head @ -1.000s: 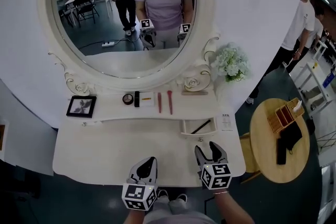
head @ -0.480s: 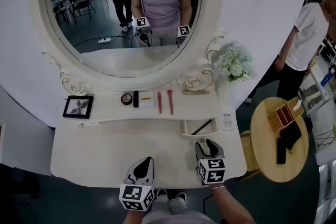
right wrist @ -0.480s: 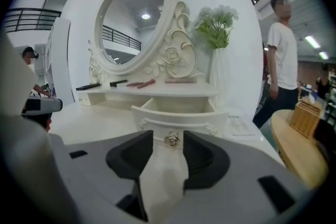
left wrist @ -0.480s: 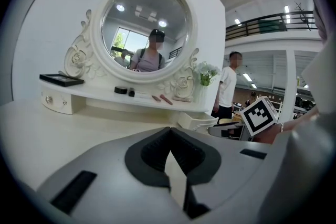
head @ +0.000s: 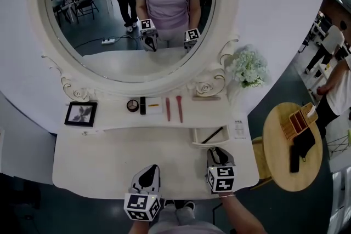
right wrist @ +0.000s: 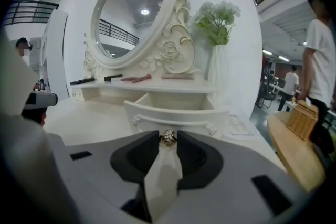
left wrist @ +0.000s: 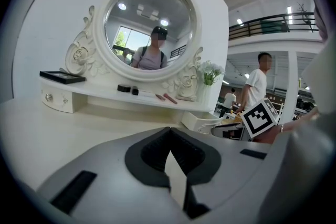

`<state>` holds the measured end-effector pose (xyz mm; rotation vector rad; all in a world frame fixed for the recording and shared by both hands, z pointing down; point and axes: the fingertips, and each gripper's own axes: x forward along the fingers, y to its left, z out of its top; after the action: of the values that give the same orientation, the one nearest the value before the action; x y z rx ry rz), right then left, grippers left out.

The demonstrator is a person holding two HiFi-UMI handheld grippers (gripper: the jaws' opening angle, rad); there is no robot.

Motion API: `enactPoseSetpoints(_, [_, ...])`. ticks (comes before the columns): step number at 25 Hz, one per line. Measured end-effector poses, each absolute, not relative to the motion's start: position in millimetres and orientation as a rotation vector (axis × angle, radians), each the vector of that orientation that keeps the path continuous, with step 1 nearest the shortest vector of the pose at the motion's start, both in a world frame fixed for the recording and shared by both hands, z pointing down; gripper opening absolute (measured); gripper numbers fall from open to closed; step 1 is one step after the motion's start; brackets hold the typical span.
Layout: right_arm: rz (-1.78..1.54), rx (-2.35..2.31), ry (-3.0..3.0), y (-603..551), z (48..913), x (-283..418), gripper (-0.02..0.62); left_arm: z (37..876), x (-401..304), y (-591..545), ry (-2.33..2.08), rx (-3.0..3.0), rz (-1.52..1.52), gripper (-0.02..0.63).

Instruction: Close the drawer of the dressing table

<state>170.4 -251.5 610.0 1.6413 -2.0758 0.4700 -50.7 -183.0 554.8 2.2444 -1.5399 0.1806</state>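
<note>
The white dressing table (head: 109, 164) has a small drawer (head: 196, 137) pulled out at its right, with a dark pencil (head: 211, 135) lying inside. In the right gripper view the drawer front (right wrist: 178, 113) faces me and its gold knob (right wrist: 168, 137) sits between the tips of my right gripper (right wrist: 168, 139). These jaws have just been closing, and the pads now touch the knob on both sides. From the head view the right gripper (head: 218, 152) is right at the drawer front. My left gripper (head: 149, 170) hangs over the table's front edge, shut on nothing (left wrist: 170, 129).
A shelf under the oval mirror (head: 134, 13) carries a picture frame (head: 80, 114), a compact (head: 132, 105) and red sticks (head: 179, 108). White flowers (head: 248, 67) stand at the right. A round wooden side table (head: 277, 167) is beside the dresser, and a person (head: 334, 90) stands beyond it.
The right gripper's jaws have narrowed from wide open to a slim gap around the knob, and it has edged toward the drawer. The person at the right has stepped away.
</note>
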Motion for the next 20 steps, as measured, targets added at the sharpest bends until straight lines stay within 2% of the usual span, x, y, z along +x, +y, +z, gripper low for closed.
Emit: enactPoseSetpoints(20, [0.483,1.671,-2.072,-259,611,168,0.101,556,-48,-196,-1.495,2.264,0.175,0.002])
